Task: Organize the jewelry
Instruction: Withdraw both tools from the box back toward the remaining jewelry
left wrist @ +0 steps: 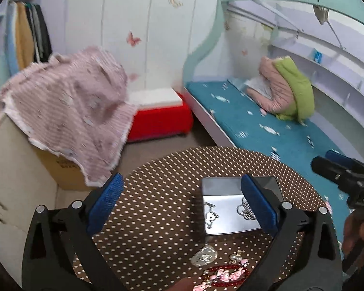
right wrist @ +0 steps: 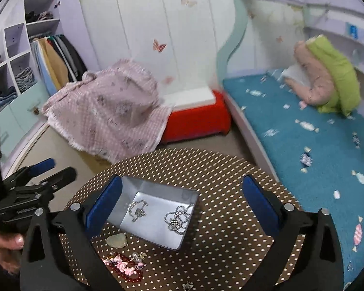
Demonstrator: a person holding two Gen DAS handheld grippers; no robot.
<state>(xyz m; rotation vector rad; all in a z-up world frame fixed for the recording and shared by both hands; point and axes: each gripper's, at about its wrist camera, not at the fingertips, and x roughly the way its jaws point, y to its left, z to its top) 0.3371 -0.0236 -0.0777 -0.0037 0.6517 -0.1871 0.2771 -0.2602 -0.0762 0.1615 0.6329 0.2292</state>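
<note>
- My left gripper (left wrist: 180,202) and my right gripper (right wrist: 182,203) hang over the polka-dot round table (right wrist: 220,169), jaws on both spread wide, nothing between the blue pads.
- The open metal tin (right wrist: 157,215) sits near the table's centre; in the right wrist view it lies at about 9 o'clock of the gap between my fingers, its corner behind the left pad.
- Two silver chain necklaces already lie inside: one with a small heart pendant (right wrist: 137,209) at 10 o'clock of the tin's floor, one with a bear-shaped pendant (right wrist: 178,219) at 3 o'clock.
- Still loose on the table, at 7 o'clock of the tin: a pale heart-shaped piece (right wrist: 117,240), pearl earrings (right wrist: 137,257), a red bead bracelet with pink charms (right wrist: 125,268).
- As I judge it, the sorting is partway through, and I am between pieces, about to go for another.
- The next move calls for lowering one gripper onto a small flat piece and closing carefully; the beads and pearls are tangled close and could drag along.
- A small trinket (right wrist: 188,285) lies at 6 o'clock, hard to identify.
- Behind: a pink blanket (right wrist: 109,111) over a box, a red storage chest (right wrist: 196,118), a blue-covered bed (right wrist: 303,133). Nothing blocks the reach.
</note>
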